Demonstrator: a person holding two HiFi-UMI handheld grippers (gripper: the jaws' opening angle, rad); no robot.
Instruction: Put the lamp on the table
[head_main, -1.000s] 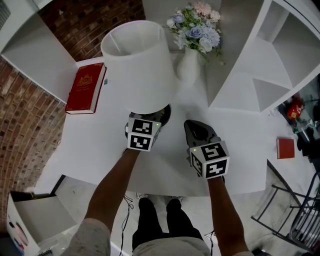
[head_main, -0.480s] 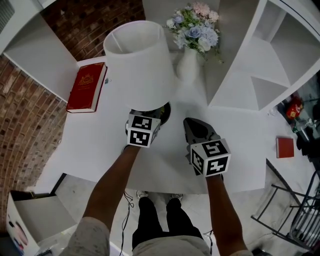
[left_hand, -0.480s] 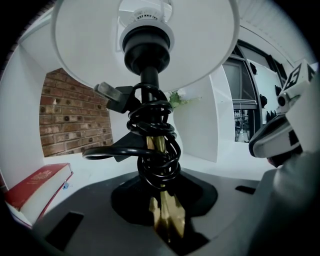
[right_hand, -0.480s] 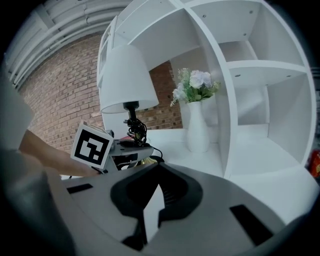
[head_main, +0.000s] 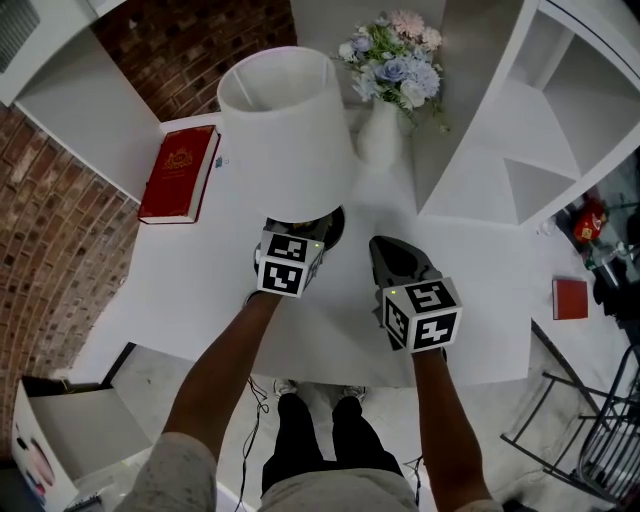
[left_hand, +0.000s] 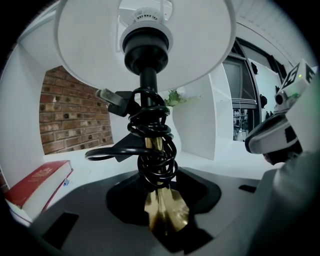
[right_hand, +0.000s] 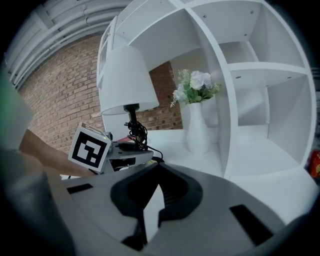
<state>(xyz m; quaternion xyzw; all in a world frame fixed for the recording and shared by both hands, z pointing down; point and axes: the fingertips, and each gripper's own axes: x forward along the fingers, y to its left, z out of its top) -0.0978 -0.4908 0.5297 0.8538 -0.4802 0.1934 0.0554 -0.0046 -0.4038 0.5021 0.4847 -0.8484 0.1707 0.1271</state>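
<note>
Lamp (head_main: 285, 130) upright on surface (head_main: 200, 290), base looks seated flat, so placement likely done.
Left gripper (head_main: 298, 232) at 6 o'clock of stem, low under cord coil (left_hand: 152, 145), the only bare grab spot. Jaws opening, brass stem between them; reads as release.
Right gripper (head_main: 388, 255) at 4 o'clock of base, jaws slightly apart, empty, parked clear.
Red book (head_main: 180, 173) at 9 o'clock, flower vase (head_main: 380, 135) at 2 o'clock. Lamp sits in gap between them.

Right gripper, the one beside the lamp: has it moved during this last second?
No. In the head view the right gripper stays put, with the same gap to the table's near edge and the white vase; only the camera drifts slightly.
</note>
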